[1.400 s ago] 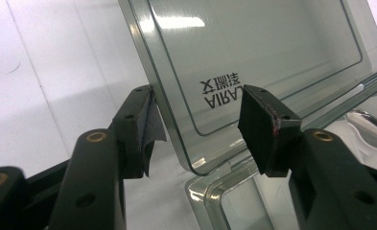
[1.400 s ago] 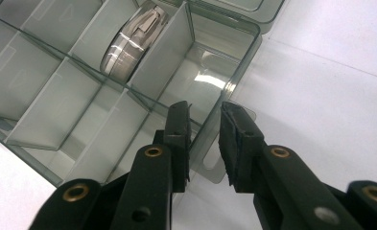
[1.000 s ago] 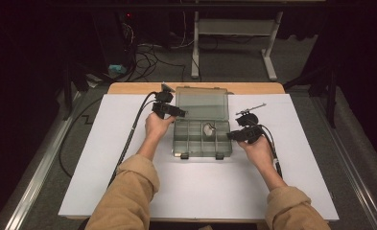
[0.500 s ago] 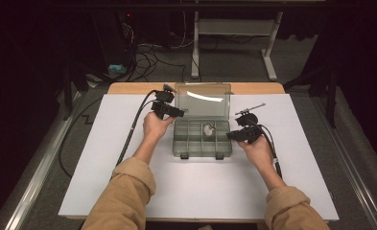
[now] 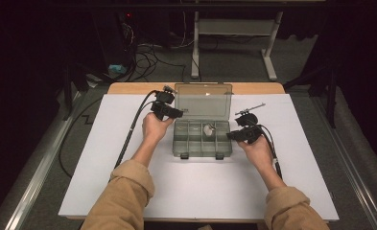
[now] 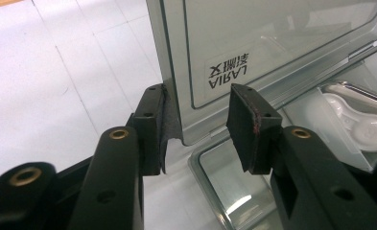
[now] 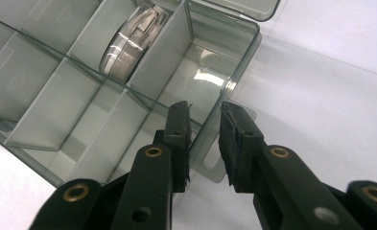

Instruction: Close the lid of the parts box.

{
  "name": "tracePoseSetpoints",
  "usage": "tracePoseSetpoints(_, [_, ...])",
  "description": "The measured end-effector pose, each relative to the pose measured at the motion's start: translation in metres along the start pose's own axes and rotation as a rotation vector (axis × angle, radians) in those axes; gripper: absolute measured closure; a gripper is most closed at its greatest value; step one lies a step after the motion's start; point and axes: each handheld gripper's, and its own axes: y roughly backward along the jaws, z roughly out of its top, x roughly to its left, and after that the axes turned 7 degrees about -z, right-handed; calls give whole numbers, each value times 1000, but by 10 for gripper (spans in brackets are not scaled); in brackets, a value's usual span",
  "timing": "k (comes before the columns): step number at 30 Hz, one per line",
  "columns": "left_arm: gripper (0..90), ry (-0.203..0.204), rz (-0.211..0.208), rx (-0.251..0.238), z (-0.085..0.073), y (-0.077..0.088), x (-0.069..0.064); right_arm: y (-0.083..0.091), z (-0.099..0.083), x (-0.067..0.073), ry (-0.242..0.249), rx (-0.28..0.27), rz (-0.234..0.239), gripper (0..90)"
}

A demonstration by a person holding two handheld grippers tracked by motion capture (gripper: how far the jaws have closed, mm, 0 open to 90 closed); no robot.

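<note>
A clear grey compartment box (image 5: 191,143) lies mid-table with its lid (image 5: 203,100) standing open at the back. A silvery round part (image 5: 208,129) sits in one upper compartment, and it also appears in the right gripper view (image 7: 128,43). My left gripper (image 5: 176,114) is at the lid's left edge. Its jaws have just been closing, and the lid's lower corner (image 6: 186,129) sits between the pads with a gap showing at the right pad (image 6: 246,129). My right gripper (image 5: 230,136) straddles the box's right wall (image 7: 210,110), one pad inside and one outside, not visibly pressing.
The box rests on a white sheet (image 5: 104,158) over a wooden table (image 5: 138,87). A thin metal tool (image 5: 251,109) lies right of the lid. Cables trail from both grippers. A desk frame and wires stand on the floor behind.
The lid has tilted further upright, a glare streak crossing it midway. My left gripper has shifted slightly along the lid's left edge. The right hand has stayed put.
</note>
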Motion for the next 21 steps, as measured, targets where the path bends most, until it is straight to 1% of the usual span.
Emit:
tracePoseSetpoints(2, [606, 1, -2, -6, 0, 1, 0, 0, 0, 0, 3, -1, 0, 743])
tracePoseSetpoints(3, [609, -5, -3, 0, 0, 2, 1, 0, 0, 0, 1, -2, 1, 743])
tracePoseSetpoints(4, [614, 1, -5, -7, 0, 2, 0, 0, 0, 0, 2, -2, 1, 743])
tracePoseSetpoints(5, [615, -12, -21, -2, -1, 3, 1, 0, 0, 0, 2, -1, 0, 743])
tracePoseSetpoints(6, [617, -9, -17, -11, -1, 2, 0, 0, 0, 0, 2, -2, 1, 743])
tracePoseSetpoints(7, [617, 3, -3, -18, -1, 2, -1, 0, 0, 0, -1, -1, 2, 743])
tracePoseSetpoints(11, [625, -4, -9, -19, -2, 5, 0, 0, 0, 0, 0, -2, -1, 743])
tracePoseSetpoints(16, [628, -11, -12, -33, -4, 7, -1, 0, 0, 0, 2, -1, -3, 744])
tracePoseSetpoints(17, [628, 86, -30, -151, -5, 0, -8, 0, 0, 0, 2, -1, -3, 743])
tracePoseSetpoints(18, [631, -16, -17, -36, -5, 8, -1, 0, 0, 0, 2, -1, -3, 744])
tracePoseSetpoints(21, [641, -13, -26, -43, -6, 11, 0, 0, 0, 0, 4, -2, -4, 743])
